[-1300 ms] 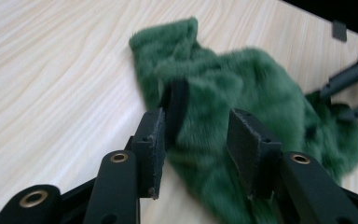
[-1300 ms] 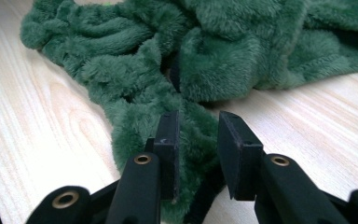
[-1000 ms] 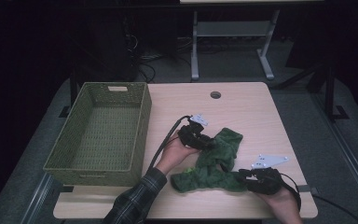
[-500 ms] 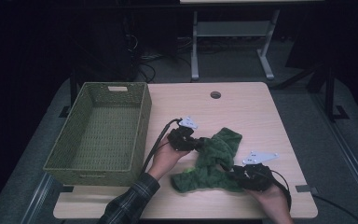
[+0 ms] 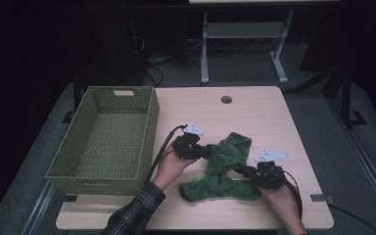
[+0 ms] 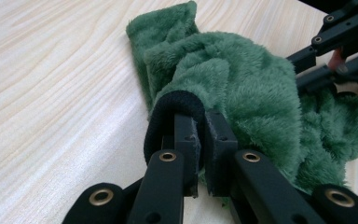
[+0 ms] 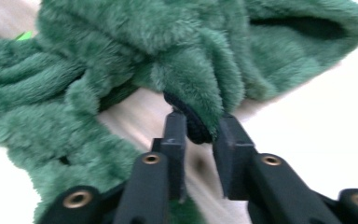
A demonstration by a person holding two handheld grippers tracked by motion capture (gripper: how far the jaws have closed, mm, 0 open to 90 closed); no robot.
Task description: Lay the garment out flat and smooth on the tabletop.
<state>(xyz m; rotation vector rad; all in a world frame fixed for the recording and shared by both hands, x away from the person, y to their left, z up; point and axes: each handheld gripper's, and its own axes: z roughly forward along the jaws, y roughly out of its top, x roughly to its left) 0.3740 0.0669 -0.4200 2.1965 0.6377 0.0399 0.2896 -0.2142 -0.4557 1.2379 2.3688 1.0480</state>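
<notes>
The high view looks forward and down from above the near edge of the table [image 5: 254, 112]. Each gripper view sits low and close, looking along its jaws at the green garment [image 5: 223, 164] [image 6: 242, 79] [image 7: 135, 42], which all three views share.

**Fuzzy green cloth, bunched up on the table**

Your thing is a soft, furry green cloth [image 5: 223, 166] w/ a black edge [image 6: 172, 105]. It's all crumpled & twisted, not flat. It lies on the light wood table [image 5: 254, 112], near the front, right of the green basket [image 5: 103, 137]. One end sticks up & back.
</notes>
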